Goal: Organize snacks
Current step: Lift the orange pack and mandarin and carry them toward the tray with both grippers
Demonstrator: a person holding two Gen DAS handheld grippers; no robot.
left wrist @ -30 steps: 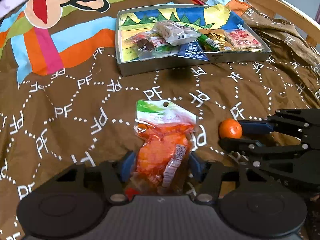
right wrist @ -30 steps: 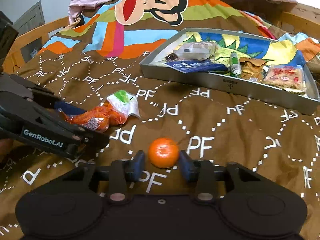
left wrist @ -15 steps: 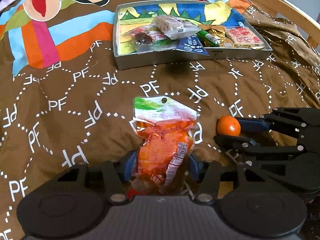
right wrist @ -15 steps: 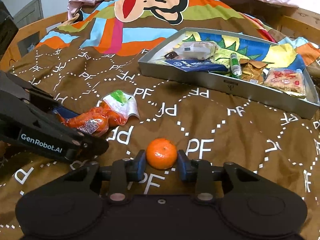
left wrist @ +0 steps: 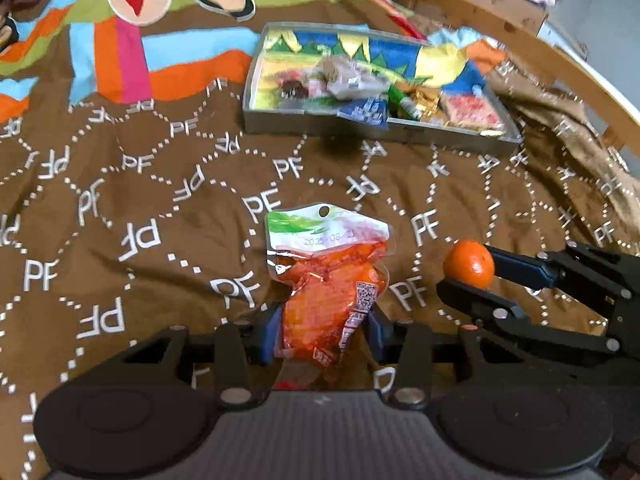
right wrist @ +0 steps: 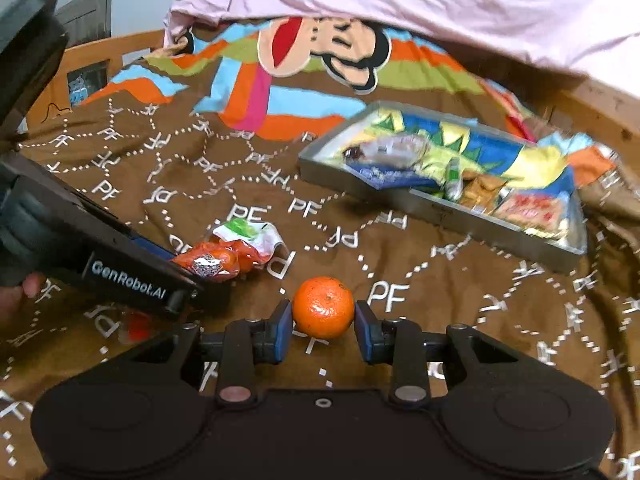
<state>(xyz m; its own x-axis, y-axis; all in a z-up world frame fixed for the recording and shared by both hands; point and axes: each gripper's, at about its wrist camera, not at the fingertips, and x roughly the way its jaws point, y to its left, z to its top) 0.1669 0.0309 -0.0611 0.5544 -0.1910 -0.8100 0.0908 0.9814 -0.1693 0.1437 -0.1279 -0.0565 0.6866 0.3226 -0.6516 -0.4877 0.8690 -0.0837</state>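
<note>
Between the blue pads of the left gripper (left wrist: 326, 330), one orange snack bag (left wrist: 328, 280) is sitting clamped at its lower end, its long axis running straight away from the camera and its white-and-green top edge pointing toward the tray (left wrist: 304, 130). Just to its right, one mandarin (right wrist: 323, 307) is being squeezed at its sides by the right gripper (right wrist: 323, 330), whose pads are pressing on it with only the fruit's width between them. Both grippers are reaching forward low over the brown bedspread (left wrist: 120, 208), side by side and near each other; from the left wrist view the right gripper (left wrist: 476, 284) is angling in from the right with the mandarin (left wrist: 469, 265) at its tip, and from the right wrist view the left gripper (right wrist: 188, 276) is slanting in from the left with the snack bag (right wrist: 224, 258) drooping at its end. Farther off, the one grey tray (right wrist: 440, 208) is lying on the bedspread (right wrist: 460, 300), holding a loose heap of packets too blurred for counting. A pink sheet (right wrist: 400, 8) is hanging across the far side of the bed.
</note>
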